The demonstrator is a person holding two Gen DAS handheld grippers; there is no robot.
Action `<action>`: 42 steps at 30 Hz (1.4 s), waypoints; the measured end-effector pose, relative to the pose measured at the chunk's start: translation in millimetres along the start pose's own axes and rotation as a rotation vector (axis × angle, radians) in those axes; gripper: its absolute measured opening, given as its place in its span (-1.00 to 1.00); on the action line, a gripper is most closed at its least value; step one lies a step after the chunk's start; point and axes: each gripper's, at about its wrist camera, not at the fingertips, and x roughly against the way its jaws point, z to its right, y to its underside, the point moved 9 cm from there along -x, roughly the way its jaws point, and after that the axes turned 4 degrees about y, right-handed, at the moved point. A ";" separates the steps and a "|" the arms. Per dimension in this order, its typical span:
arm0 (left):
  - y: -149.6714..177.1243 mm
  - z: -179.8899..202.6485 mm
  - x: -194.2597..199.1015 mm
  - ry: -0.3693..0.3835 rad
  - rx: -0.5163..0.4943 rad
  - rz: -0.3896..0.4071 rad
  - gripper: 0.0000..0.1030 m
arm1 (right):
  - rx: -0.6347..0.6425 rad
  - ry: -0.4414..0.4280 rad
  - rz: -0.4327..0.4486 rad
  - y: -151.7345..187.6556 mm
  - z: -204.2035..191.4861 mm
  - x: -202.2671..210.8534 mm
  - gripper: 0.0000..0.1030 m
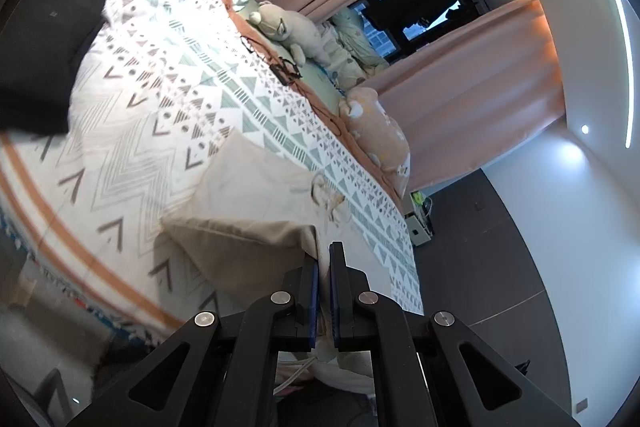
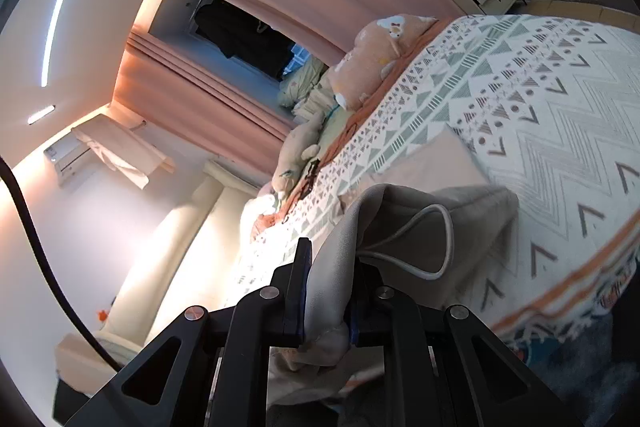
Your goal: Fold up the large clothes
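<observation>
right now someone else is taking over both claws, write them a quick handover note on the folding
Left claw: shut on a thin edge of the beige garment.
Right claw: shut on a thicker bunch of the same garment, near its white drawstring.
Where things are: the gripped end is lifted off the patterned bedspread; the far end of the garment lies on it. A dark garment sits at the left edge of the left wrist view.
Done: both edges gripped and raised.
Left: probably carry the held end across onto the far end, lay it flat, release, then finish the fold.
</observation>
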 end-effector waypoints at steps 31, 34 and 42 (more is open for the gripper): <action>-137.9 -49.2 -256.0 -0.205 -0.007 -0.113 -0.92 | -0.032 0.184 -0.066 -127.2 49.8 -241.8 -0.69; -135.0 -71.7 -282.0 -0.218 0.026 -0.148 -0.91 | -0.063 0.220 -0.082 -123.4 73.7 -261.3 -0.69; -129.4 -105.7 -326.9 -0.227 0.070 -0.223 0.12 | -0.071 0.271 -0.062 -123.2 110.9 -291.0 0.28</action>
